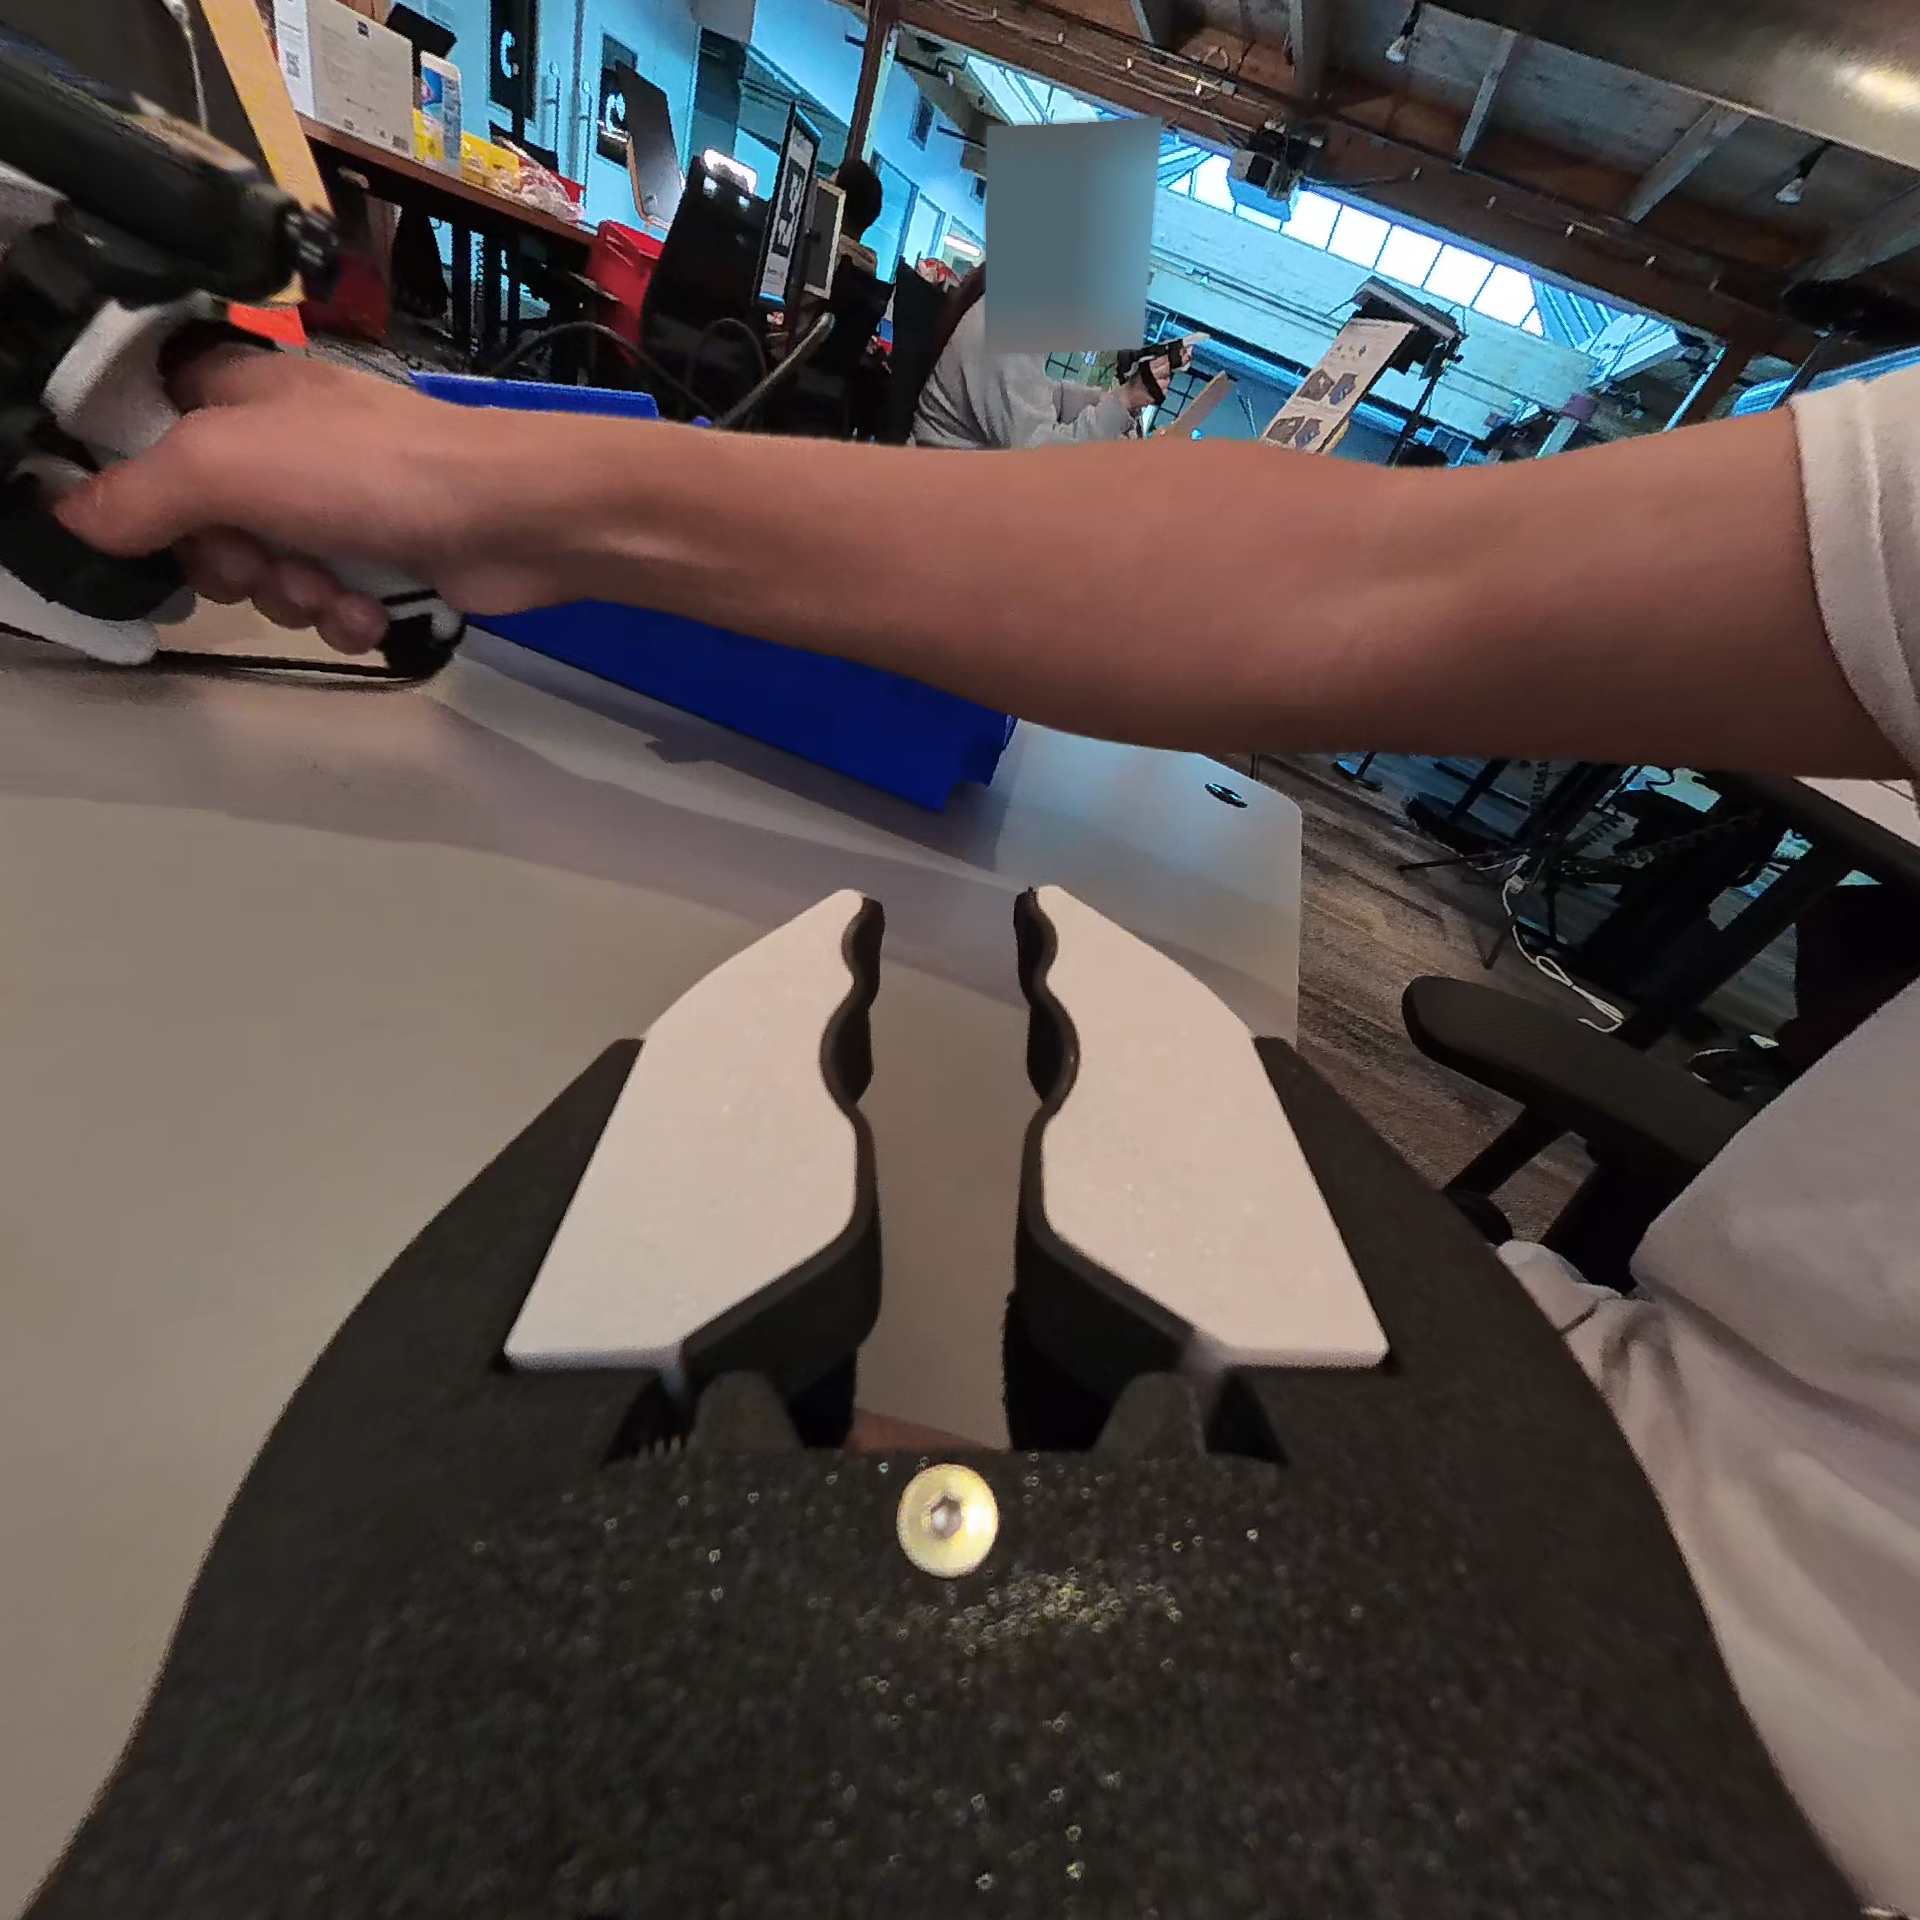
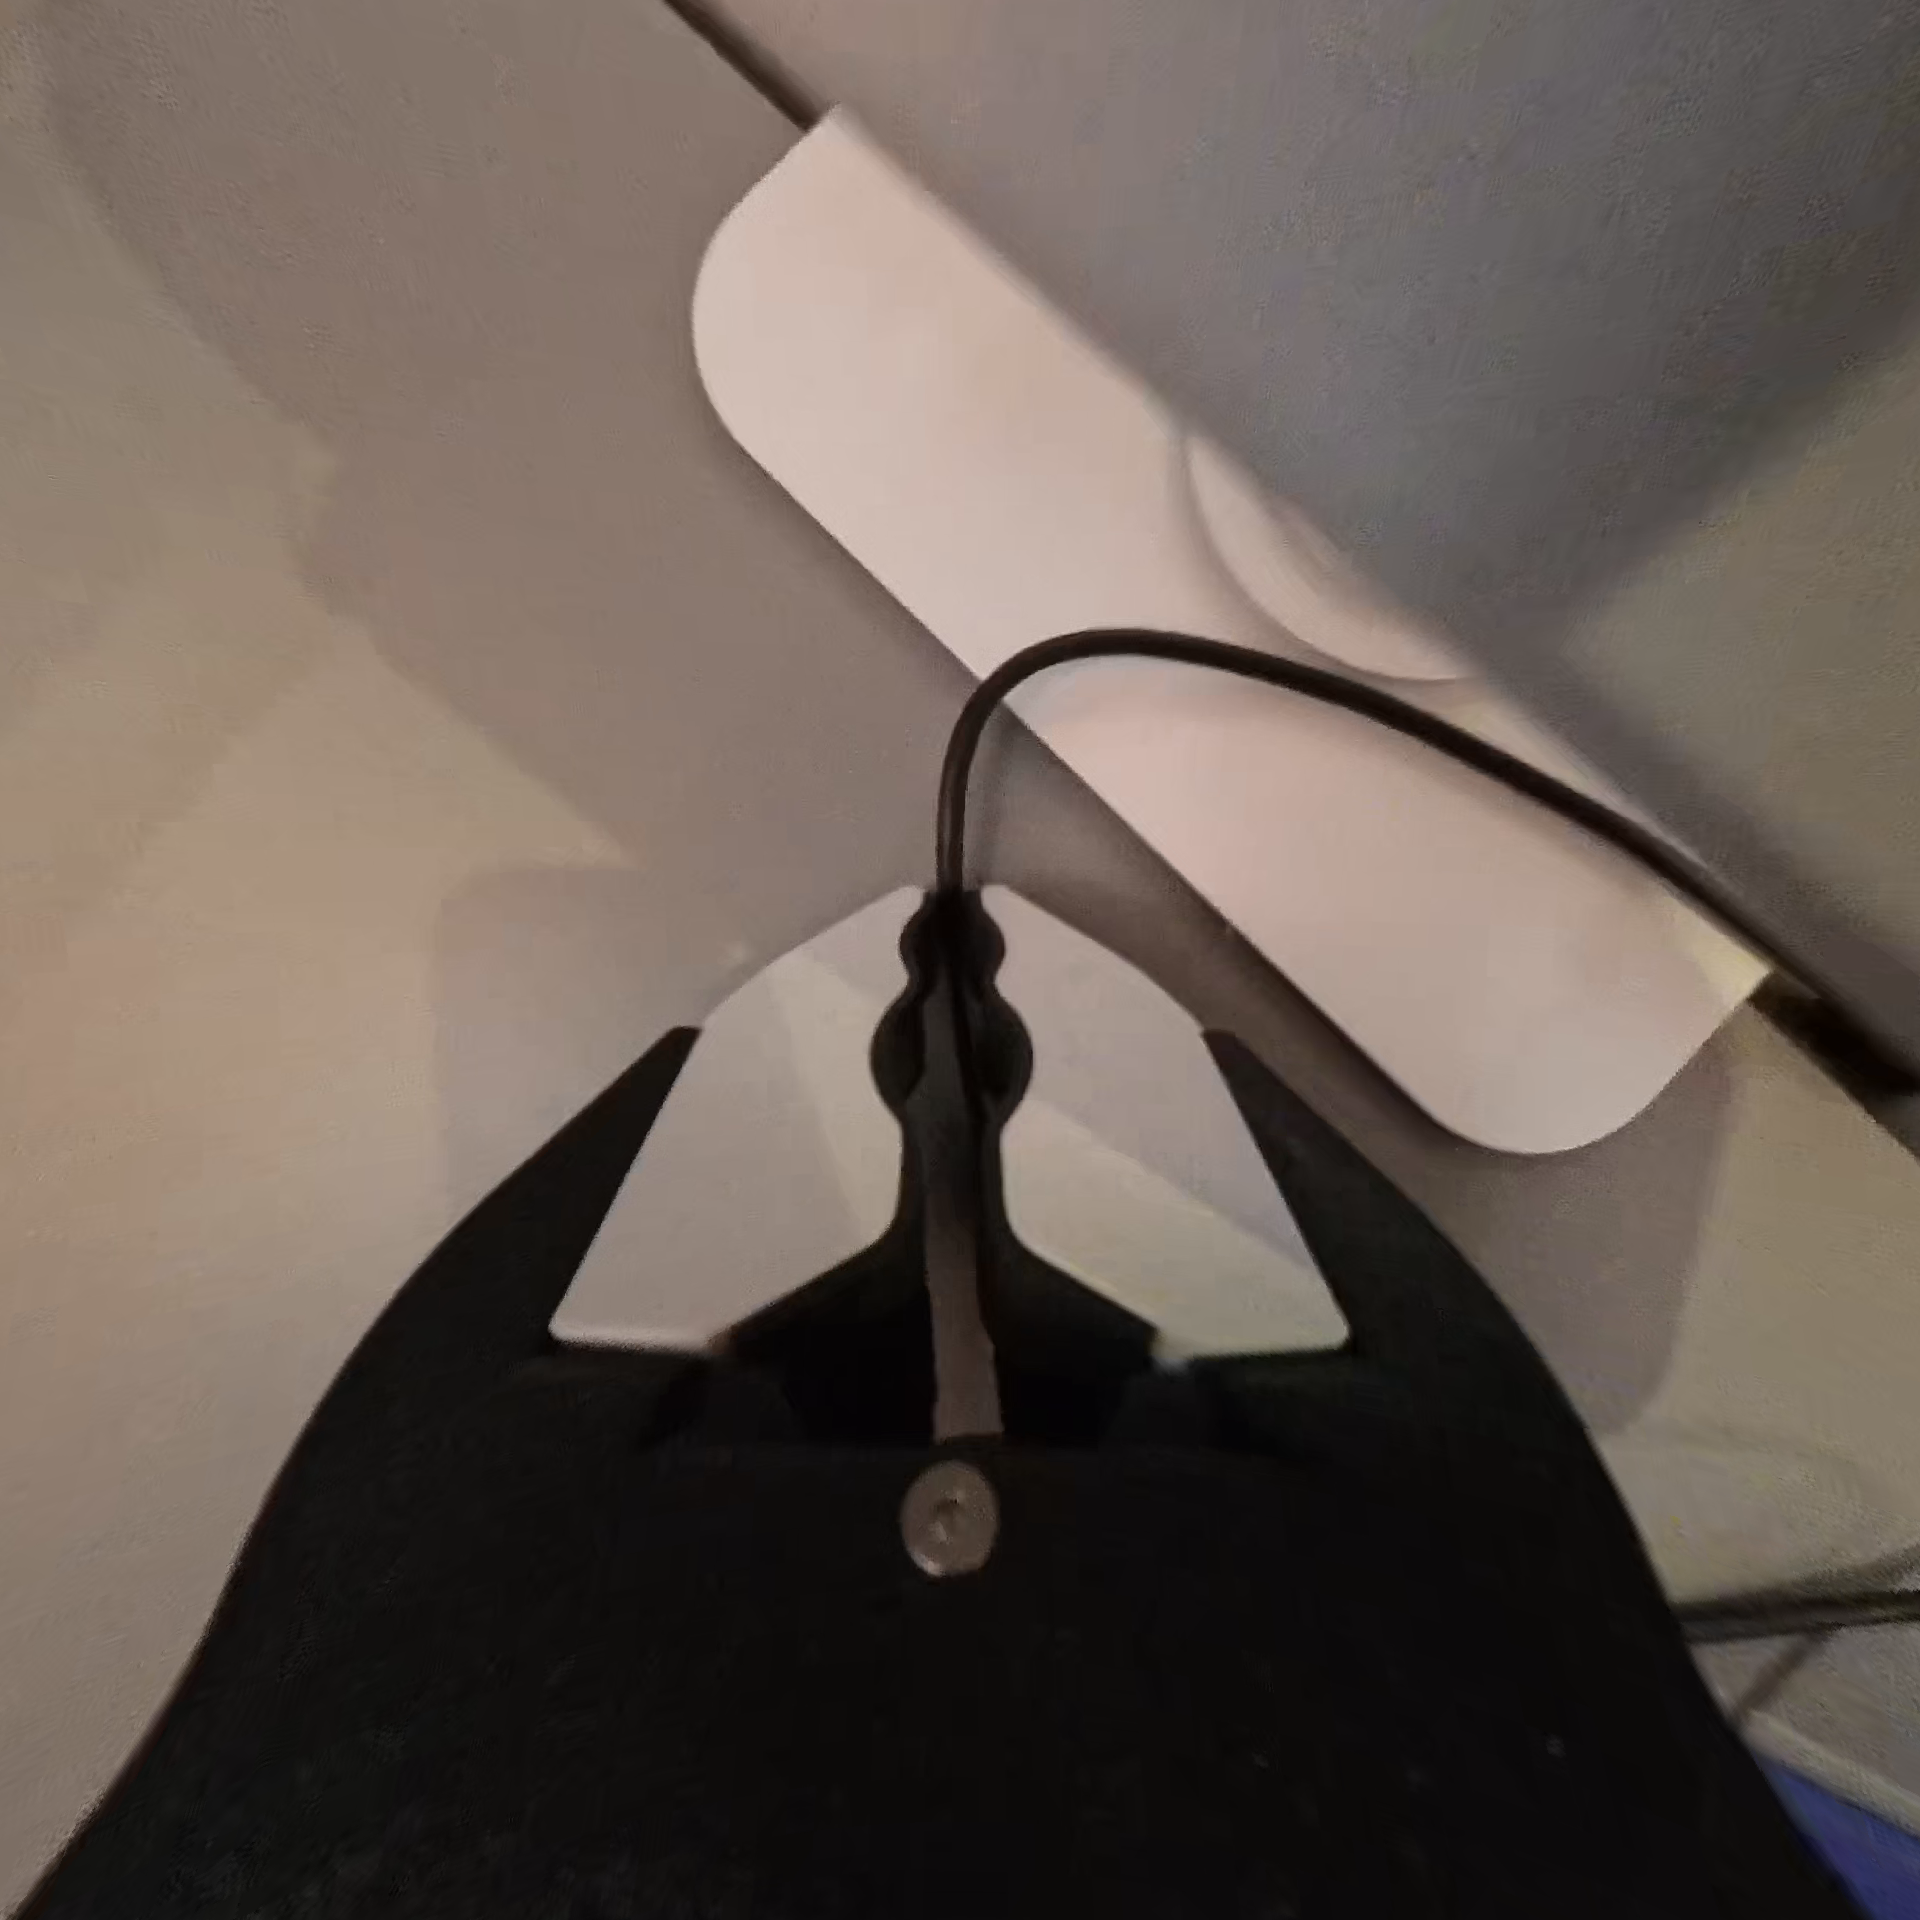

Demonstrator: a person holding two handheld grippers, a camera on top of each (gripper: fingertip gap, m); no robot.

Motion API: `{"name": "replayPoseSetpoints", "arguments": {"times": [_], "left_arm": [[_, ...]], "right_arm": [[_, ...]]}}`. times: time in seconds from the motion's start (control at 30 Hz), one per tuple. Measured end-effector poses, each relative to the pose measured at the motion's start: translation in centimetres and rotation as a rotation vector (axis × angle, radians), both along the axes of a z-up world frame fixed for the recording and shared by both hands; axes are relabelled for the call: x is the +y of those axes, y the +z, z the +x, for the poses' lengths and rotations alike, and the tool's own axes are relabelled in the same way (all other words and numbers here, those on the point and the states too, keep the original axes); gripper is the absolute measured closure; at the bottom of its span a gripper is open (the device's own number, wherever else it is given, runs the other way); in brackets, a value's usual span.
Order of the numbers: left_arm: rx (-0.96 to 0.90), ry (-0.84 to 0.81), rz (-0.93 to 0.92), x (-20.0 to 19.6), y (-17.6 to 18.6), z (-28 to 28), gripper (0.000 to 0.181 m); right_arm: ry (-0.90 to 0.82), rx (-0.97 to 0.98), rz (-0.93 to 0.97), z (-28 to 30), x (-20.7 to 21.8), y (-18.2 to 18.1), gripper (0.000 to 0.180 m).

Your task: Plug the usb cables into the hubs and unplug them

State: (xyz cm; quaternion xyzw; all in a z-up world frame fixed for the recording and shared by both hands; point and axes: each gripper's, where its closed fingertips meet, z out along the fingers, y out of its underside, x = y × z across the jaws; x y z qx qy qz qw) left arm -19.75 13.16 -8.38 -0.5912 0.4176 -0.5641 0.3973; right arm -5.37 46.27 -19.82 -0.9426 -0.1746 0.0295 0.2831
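My right gripper [image 2: 954,899] is shut on a thin black USB cable [image 2: 1299,681]. The cable's metal plug [image 2: 961,1371] lies between the fingers and points back toward the camera. The cable leaves the fingertips, arcs up and runs off to the right. My left gripper [image 1: 948,904] is open and empty, low over the grey table [image 1: 312,987]. In the left wrist view a person's arm [image 1: 1039,582] reaches across to the far left, its hand on the right gripper's handle [image 1: 114,353]. No hub shows in either view.
A flat white plate with rounded corners [image 2: 935,395] lies on the table just beyond the right gripper. A blue bin [image 1: 790,686] stands at the back of the table. A black office chair [image 1: 1538,1049] stands past the table's right edge. A person sits in the background.
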Motion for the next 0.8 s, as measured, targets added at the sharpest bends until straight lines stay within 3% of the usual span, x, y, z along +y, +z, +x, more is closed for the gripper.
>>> {"name": "replayPoseSetpoints", "arguments": {"times": [0.1, 0.2, 0.37, 0.5, 0.57, 0.67, 0.8], "left_arm": [[0.003, -0.002, -0.005, 0.0, -0.1, 0.1, 0.156], [0.007, 0.000, -0.011, 0.1, -0.3, 0.0, 0.156], [0.007, 0.007, -0.005, 0.1, -0.2, 0.0, 0.156], [0.017, 0.005, 0.014, -0.1, -0.3, 0.2, 0.156], [0.023, 0.002, 0.022, -0.3, -0.3, 0.3, 0.156], [0.031, -0.001, 0.036, -0.6, -0.4, 0.6, 0.156], [0.043, -0.007, 0.048, -1.0, -0.5, 0.8, 0.156]], "right_arm": [[0.016, 0.053, -0.074, -0.5, -1.5, 0.2, 0.176], [0.140, 0.113, -0.003, -2.7, -3.8, 4.1, 0.176], [0.376, 0.089, 0.232, -3.1, -10.5, 18.0, 0.176], [0.320, 0.033, 0.436, 4.2, -14.2, 29.2, 0.176], [0.217, 0.048, 0.502, 9.3, -15.4, 32.6, 0.176], [0.051, 0.012, 0.526, 17.4, -16.7, 33.3, 0.176], [-0.093, 0.043, 0.319, 24.6, -18.6, 25.5, 0.176]]}}
